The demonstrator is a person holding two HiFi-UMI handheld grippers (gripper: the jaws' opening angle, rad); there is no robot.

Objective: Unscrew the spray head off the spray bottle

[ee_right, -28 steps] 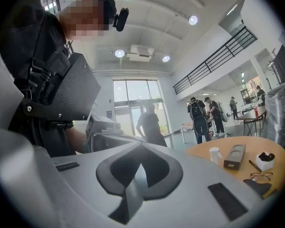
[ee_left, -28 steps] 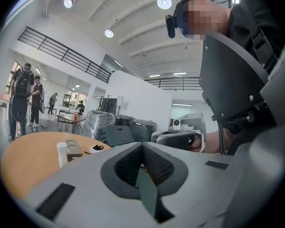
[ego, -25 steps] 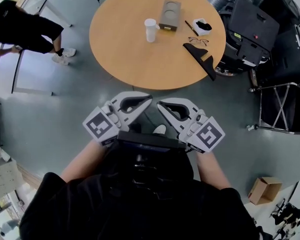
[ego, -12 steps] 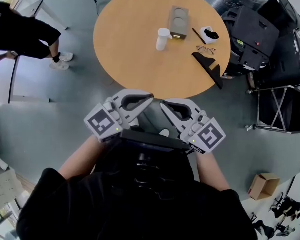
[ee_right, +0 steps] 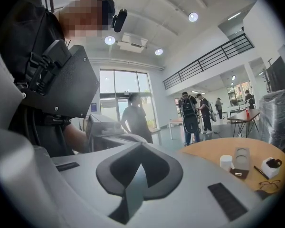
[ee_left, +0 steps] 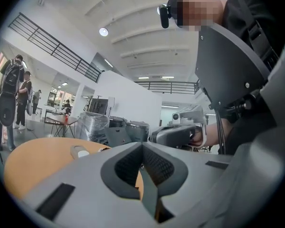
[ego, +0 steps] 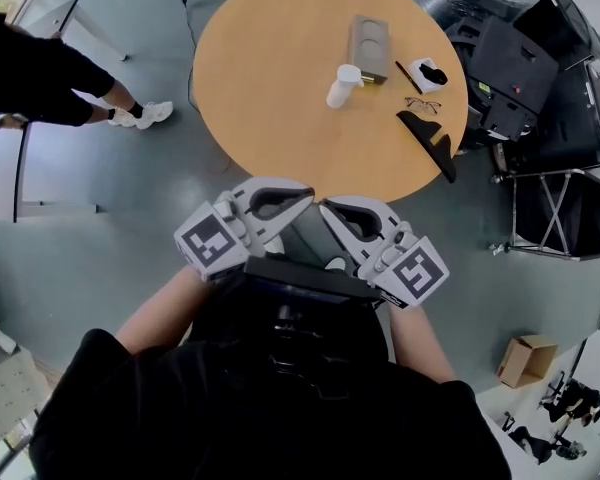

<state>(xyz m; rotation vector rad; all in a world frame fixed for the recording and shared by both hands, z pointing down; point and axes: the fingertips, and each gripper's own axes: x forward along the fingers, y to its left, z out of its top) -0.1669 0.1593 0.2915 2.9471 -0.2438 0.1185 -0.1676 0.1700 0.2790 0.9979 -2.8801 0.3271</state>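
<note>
A small white bottle [ego: 344,86] stands upright on the round wooden table [ego: 270,78], well ahead of both grippers. It also shows far off in the right gripper view as a white bottle [ee_right: 225,162]. My left gripper [ego: 305,196] and right gripper [ego: 324,208] are held side by side close to the person's chest, over the floor short of the table's edge. Both are shut with nothing between the jaws. In the left gripper view the left gripper [ee_left: 142,146] points at the right gripper [ee_left: 178,134]. The right gripper [ee_right: 141,147] faces the other way.
On the table beside the bottle lie a grey box [ego: 368,40], glasses [ego: 423,104], a pen and black items [ego: 432,138]. Black cases [ego: 515,63] and a folding stand [ego: 560,213] crowd the right. A cardboard box [ego: 527,360] sits on the floor. A person [ego: 40,78] stands at left.
The table and bottle have shifted right and lower in the head view as the person walks along. Both grippers stay shut, together in front of the chest.
</note>
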